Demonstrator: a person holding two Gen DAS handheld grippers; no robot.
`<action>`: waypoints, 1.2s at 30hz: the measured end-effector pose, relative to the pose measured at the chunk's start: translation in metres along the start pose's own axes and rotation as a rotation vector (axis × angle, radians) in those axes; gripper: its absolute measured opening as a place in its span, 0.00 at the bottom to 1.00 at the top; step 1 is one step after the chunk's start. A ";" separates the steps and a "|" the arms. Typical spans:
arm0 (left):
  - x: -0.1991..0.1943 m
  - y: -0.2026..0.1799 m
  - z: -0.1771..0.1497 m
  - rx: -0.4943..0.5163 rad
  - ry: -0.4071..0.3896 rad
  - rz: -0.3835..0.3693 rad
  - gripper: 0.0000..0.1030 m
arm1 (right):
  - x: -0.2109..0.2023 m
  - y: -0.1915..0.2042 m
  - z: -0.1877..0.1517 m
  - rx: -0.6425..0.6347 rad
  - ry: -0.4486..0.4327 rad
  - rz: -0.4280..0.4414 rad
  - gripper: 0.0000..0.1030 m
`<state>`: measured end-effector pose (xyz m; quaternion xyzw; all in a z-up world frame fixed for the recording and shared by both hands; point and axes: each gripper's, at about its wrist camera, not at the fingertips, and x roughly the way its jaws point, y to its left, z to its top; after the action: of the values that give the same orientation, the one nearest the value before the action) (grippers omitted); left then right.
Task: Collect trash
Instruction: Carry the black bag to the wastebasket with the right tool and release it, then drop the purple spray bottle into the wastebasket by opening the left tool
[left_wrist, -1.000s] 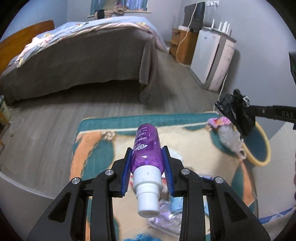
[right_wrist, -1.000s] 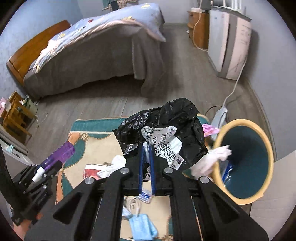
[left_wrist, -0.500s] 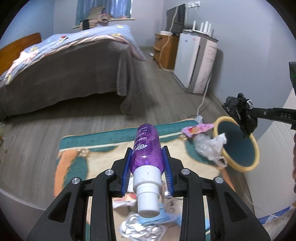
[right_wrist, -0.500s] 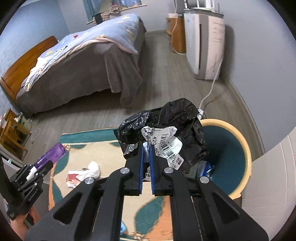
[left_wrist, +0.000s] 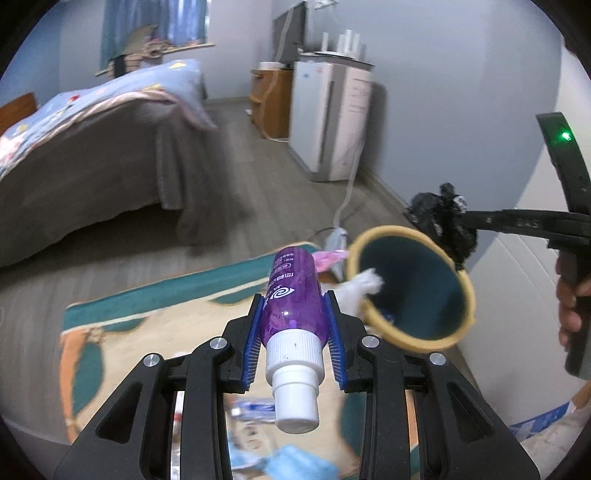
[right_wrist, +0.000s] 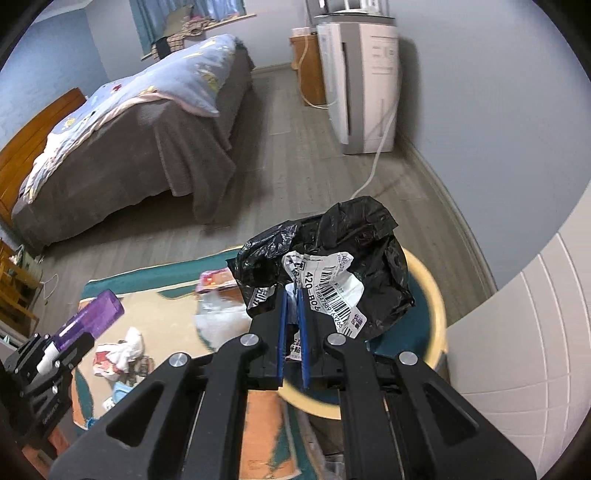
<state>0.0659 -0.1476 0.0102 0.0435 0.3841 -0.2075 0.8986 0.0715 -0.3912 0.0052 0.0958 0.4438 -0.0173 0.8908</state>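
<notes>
My left gripper (left_wrist: 294, 301) is shut on a purple bottle (left_wrist: 293, 291) with a white cap, the cap end pointing back at the camera. The bottle hangs above the rug, just left of the round bin (left_wrist: 412, 290), yellow-rimmed and teal inside. My right gripper (right_wrist: 291, 293) is shut on a crumpled black plastic bag (right_wrist: 347, 236) with a white barcode label, held over the bin's (right_wrist: 436, 317) rim. In the left wrist view that black bag (left_wrist: 441, 221) hovers over the bin's far edge. White tissue (left_wrist: 364, 286) drapes over the bin's near rim.
Loose trash lies on the patterned rug (right_wrist: 159, 310): a pink wrapper (right_wrist: 216, 278), clear plastic (right_wrist: 221, 325), crumpled paper (right_wrist: 118, 349), a blue mask (left_wrist: 295, 461). A bed (right_wrist: 122, 147) stands at the left, a white appliance (right_wrist: 362, 85) with a cord at the back right wall. A white cabinet (right_wrist: 535, 350) flanks the bin.
Both grippers have swung right toward the bin with their loads. The black bag now hangs over the bin's mouth, and the bin sits much nearer the purple bottle.
</notes>
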 end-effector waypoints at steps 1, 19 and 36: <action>0.004 -0.007 0.001 0.005 0.007 -0.016 0.32 | 0.001 -0.006 0.000 0.007 0.002 -0.001 0.06; 0.109 -0.132 0.012 0.201 0.163 -0.147 0.32 | 0.046 -0.097 -0.009 0.223 0.090 -0.009 0.06; 0.120 -0.134 0.020 0.194 0.087 -0.115 0.81 | 0.051 -0.111 -0.007 0.292 0.054 -0.020 0.68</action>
<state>0.0994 -0.3149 -0.0504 0.1170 0.4027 -0.2927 0.8593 0.0844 -0.4965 -0.0568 0.2205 0.4612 -0.0881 0.8549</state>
